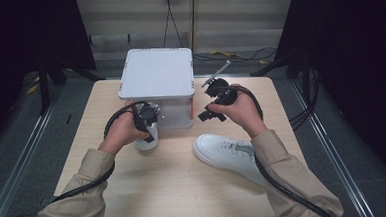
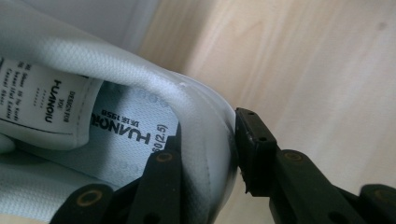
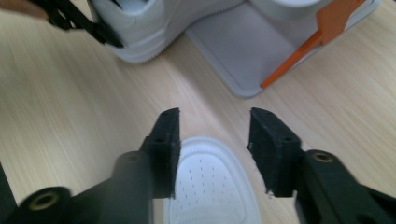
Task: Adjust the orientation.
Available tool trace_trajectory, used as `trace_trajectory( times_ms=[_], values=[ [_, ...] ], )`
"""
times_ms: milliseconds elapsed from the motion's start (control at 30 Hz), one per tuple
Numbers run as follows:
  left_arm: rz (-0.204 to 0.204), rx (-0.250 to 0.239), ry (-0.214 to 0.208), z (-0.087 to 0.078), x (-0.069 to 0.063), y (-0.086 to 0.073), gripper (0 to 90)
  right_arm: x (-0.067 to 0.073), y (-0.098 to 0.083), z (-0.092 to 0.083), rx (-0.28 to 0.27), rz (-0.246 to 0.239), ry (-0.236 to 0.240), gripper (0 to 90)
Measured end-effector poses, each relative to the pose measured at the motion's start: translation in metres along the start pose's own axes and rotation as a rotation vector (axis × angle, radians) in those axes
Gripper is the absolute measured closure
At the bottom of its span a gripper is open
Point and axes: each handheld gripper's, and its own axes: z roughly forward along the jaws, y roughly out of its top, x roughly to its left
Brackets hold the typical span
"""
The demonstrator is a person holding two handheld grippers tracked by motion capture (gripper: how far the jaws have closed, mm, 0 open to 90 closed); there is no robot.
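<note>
1. The room is dim, with dark curtains at both sides and cables on the grey floor; a light wooden tabletop (image 1: 175, 184) carries everything.
2. A white shoe box (image 1: 156, 75) with orange corner tabs stands at the middle of the far edge, its lid on top.
3. Your left claw (image 1: 150, 133) is clenched on the heel wall of one white sneaker (image 2: 140, 84): one pad is inside over the printed insole, the other against the outside of the heel. That shoe sits just in front of the box, toward the left.
4. Your right claw (image 3: 214, 140) is released, with nothing between the pads, and hovers above the toe of the second sneaker (image 1: 228, 154), which lies near the right edge, toe pointing toward the box.
5. By my reading, the step in hand is moving the first shoe at the box front while the second waits.
6. Next, keep the heel grip firm so the shoe does not twist. Then lower the right claw around the other shoe's side wall before closing.
</note>
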Motion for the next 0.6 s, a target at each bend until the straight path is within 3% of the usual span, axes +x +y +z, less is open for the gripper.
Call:
trace_trajectory(
  times_ms=[133, 233, 467, 600],
  values=[
    [0.006, -0.002, -0.011, 0.006, -0.001, -0.002, 72.4, -0.004, 0.011, 0.001, -0.011, 0.014, 0.000, 64.2],
    [-0.015, 0.006, -0.011, 0.005, 0.001, -0.005, 72.4, -0.007, 0.020, 0.002, -0.033, 0.072, 0.017, 68.8],
    [-0.034, 0.022, -0.014, 0.003, 0.008, -0.010, 72.0, -0.009, 0.047, 0.005, -0.044, 0.060, -0.023, 75.7],
    [-0.011, 0.003, 0.004, 0.002, 0.005, -0.011, 70.4, -0.009, 0.060, 0.007, -0.065, 0.063, -0.028, 77.9]
  ],
)
